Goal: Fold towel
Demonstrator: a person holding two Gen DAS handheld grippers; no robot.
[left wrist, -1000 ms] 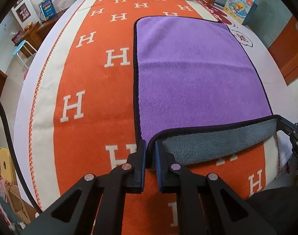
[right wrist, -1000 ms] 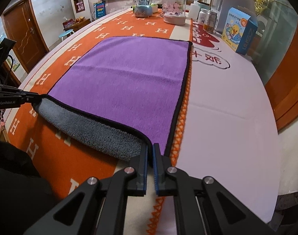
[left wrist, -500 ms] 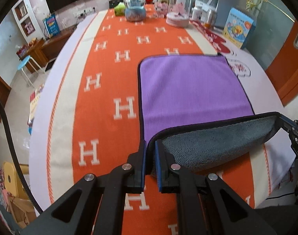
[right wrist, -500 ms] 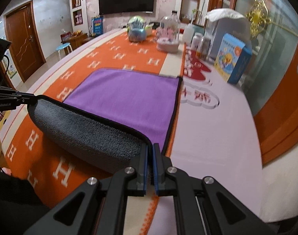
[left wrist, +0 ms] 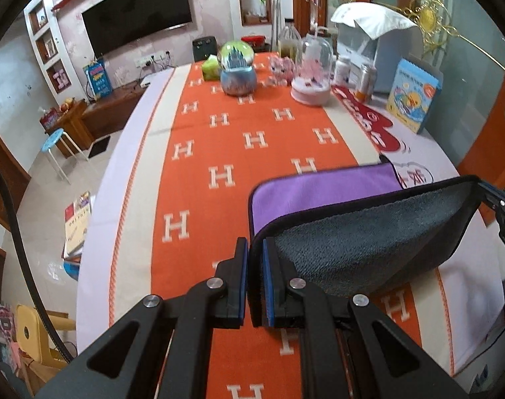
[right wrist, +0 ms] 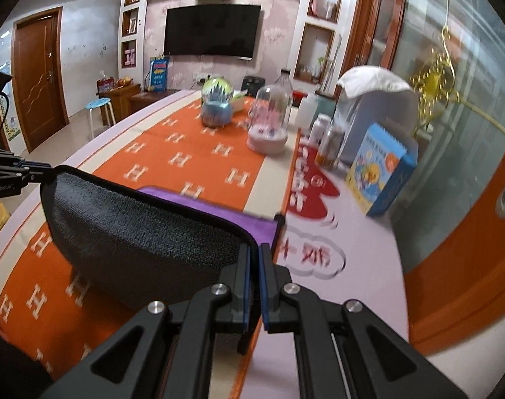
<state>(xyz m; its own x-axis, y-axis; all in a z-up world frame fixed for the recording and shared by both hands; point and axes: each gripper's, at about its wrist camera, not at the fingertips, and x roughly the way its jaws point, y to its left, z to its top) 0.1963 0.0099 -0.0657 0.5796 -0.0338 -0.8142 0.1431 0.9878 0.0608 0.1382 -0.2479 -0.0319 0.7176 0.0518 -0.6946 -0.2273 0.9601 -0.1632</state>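
Observation:
The towel (left wrist: 322, 189) is purple on top and grey underneath, with a black hem. It lies on the orange H-patterned table runner (left wrist: 219, 153). My left gripper (left wrist: 255, 249) is shut on its near left corner. My right gripper (right wrist: 255, 254) is shut on its near right corner. Both hold the near edge lifted high, so the grey underside (right wrist: 146, 239) hangs toward me as a curved flap. Only a strip of the purple side (right wrist: 219, 211) shows beyond it. The right gripper shows at the right edge of the left wrist view (left wrist: 500, 199).
At the table's far end stand a blue snow globe (left wrist: 237, 73), a pink glass dome (left wrist: 312, 69), jars and a blue box (left wrist: 413, 94). A white cloth with red print (right wrist: 315, 199) covers the right side. A blue stool (left wrist: 54, 141) stands left of the table.
Both grippers have risen and carried the towel's near edge up and forward. Much more grey underside shows now and far less purple top.

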